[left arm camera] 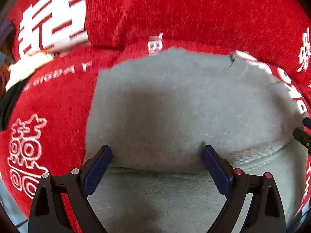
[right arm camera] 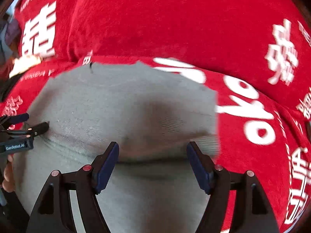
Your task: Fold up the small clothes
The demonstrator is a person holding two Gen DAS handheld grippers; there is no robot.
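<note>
On a red blanket (left arm camera: 175,15) printed with white characters, a grey garment (left arm camera: 175,101) is spread flat. Over its near fold, the left gripper (left arm camera: 157,153) and the right gripper (right arm camera: 153,151) are held with jaws spread wide, nothing gripped between them.

Grey garment (left arm camera: 175,101) flat on red blanket (left arm camera: 194,15)

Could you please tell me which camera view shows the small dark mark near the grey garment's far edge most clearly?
The right wrist view: the dark mark stands sharp at the grey garment's far edge against the red blanket. The left wrist view shows it too, though the surrounding cloth looks more smeared.
</note>
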